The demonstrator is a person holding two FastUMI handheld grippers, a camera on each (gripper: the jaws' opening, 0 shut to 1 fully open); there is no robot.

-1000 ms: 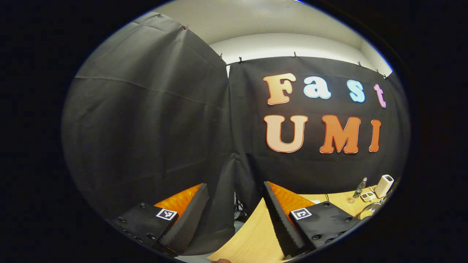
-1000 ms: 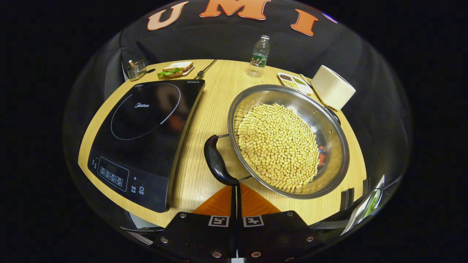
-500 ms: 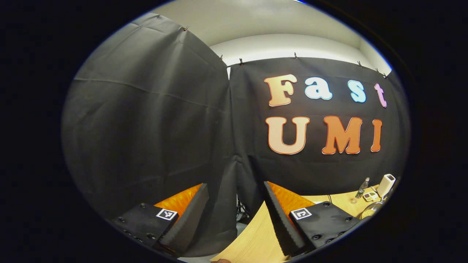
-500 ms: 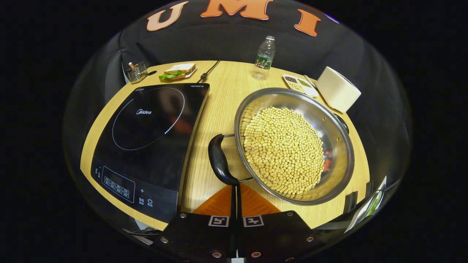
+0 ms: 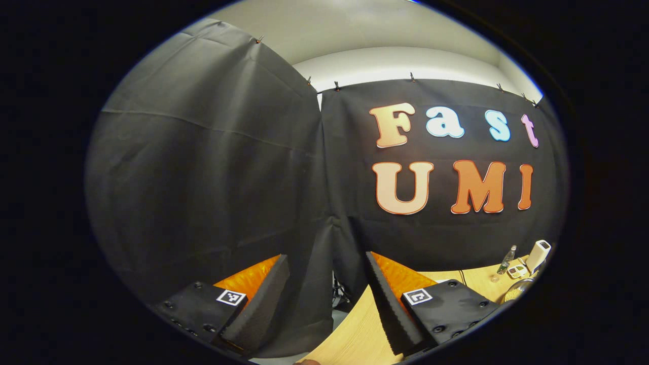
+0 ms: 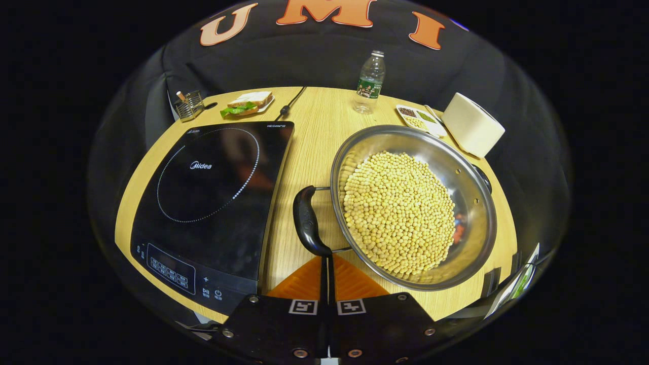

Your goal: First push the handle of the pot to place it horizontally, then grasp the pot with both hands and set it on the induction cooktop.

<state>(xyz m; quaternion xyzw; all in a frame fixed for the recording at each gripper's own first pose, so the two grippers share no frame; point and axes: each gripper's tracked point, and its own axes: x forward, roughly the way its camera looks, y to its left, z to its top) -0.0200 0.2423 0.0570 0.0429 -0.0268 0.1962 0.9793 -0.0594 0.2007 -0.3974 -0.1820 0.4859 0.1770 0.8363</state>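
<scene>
— Since a second ago, our pot (image 6: 413, 208) and its near handle (image 6: 308, 222) have slid slightly right and down in the right gripper view.

— Going left to right: induction cooktop (image 6: 213, 192), handle, then the pot of beans on the table (image 6: 309, 126). Our right gripper (image 6: 327, 258) is closed, tips touching the handle's end.

— Our left gripper (image 5: 324, 274) is spread wide, holding nothing, facing the booth cloth.

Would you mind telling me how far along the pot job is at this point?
Nothing looks finished. The pot, full of beans, sits on the table beside the cooktop, not on it. In hand: the right tongs, shut, are at the near end of the handle, seemingly pushing it. Left: the left tongs, open and off to the side, must join for the two-handed lift.
</scene>
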